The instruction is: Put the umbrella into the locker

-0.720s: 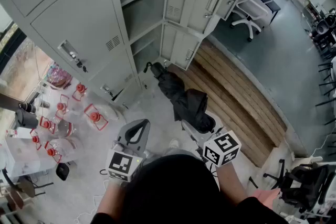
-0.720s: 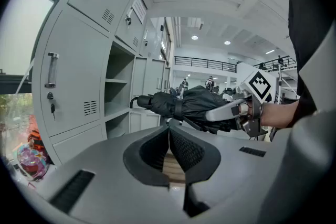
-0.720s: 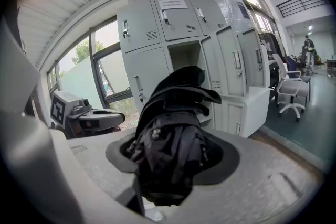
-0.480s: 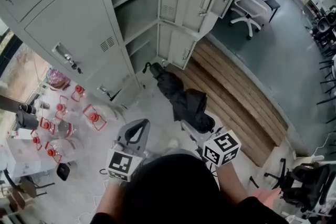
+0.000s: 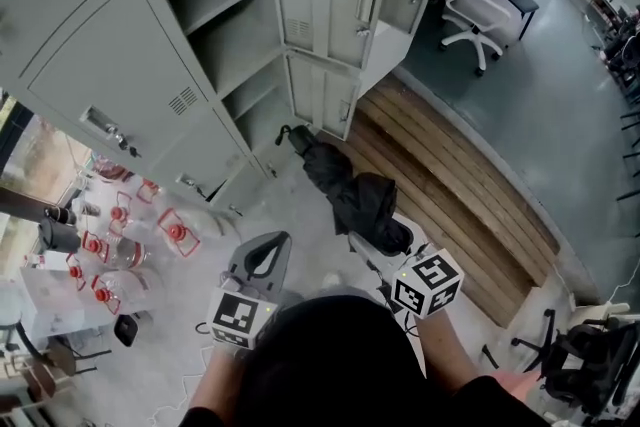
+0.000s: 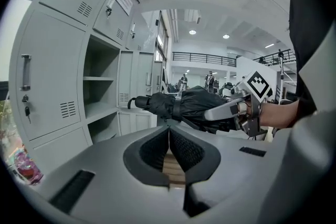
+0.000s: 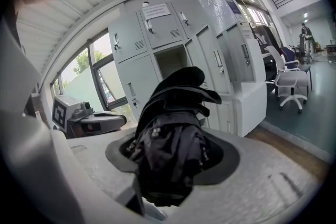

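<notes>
Between the jaws of my right gripper (image 7: 173, 150) sits the bunched black fabric of the folded umbrella (image 7: 176, 113), and the pads are clamped on it, so that hand has a firm hold. From the grip the umbrella runs forward and away from me, in the air, its handle end aimed at the open grey locker (image 5: 150, 65) but outside it, close to the lower of the two open compartments I count in that column. My left gripper (image 6: 169, 131) hovers to the left of the right one, apart from the umbrella, its jaws pressed together with nothing in them. Its own view gives me what the right gripper view cannot: the umbrella side-on, one strap wrapped round its middle and the dark handle tip level with the locker shelves. The right gripper view, in turn, shows a paper label (image 7: 156, 10) on an upper locker door and a window (image 7: 86, 68) behind the left gripper. Only the head view shows the floor: wooden planks (image 5: 450, 185) to the right of the locker, a cluster of clear bottles with red caps (image 5: 120, 245) to the left, too crowded to count surely, and one white office chair (image 5: 485, 7) beyond the open doors. Two grippers, one umbrella.
</notes>
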`<state>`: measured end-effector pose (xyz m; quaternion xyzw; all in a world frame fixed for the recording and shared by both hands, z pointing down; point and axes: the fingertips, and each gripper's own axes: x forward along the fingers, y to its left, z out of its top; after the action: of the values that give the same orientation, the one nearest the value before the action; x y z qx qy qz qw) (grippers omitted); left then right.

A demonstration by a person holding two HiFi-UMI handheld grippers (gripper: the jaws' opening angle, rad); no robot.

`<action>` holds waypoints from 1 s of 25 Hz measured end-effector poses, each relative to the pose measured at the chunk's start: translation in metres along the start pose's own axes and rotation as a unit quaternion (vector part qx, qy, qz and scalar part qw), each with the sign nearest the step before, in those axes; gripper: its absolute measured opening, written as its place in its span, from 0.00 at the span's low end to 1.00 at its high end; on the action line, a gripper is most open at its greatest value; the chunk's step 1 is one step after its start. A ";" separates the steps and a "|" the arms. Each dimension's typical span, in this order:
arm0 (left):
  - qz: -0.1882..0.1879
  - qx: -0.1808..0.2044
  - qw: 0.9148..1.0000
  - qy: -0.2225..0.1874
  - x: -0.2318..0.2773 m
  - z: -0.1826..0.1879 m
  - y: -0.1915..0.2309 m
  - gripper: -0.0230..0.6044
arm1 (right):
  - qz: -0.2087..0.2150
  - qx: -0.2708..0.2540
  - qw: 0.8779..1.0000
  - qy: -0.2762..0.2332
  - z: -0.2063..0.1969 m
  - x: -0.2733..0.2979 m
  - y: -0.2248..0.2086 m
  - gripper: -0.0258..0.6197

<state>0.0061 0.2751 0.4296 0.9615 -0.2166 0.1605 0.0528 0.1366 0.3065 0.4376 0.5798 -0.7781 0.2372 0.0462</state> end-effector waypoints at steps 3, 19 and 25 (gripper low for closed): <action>0.007 0.000 1.000 0.004 0.011 0.001 -0.003 0.05 | 0.004 0.015 1.000 -0.003 0.000 0.000 -0.015 0.42; -0.014 -0.004 1.000 0.002 0.059 0.014 0.091 0.05 | -0.011 0.034 0.999 -0.010 0.035 0.082 -0.033 0.42; -0.042 0.006 0.999 -0.005 0.073 0.020 0.151 0.05 | -0.026 0.034 0.999 -0.013 0.061 0.140 -0.024 0.42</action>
<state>0.0092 0.1061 0.4395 0.9709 -0.1751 0.1544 0.0530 0.1259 0.1524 0.4400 0.6037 -0.7550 0.2549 0.0228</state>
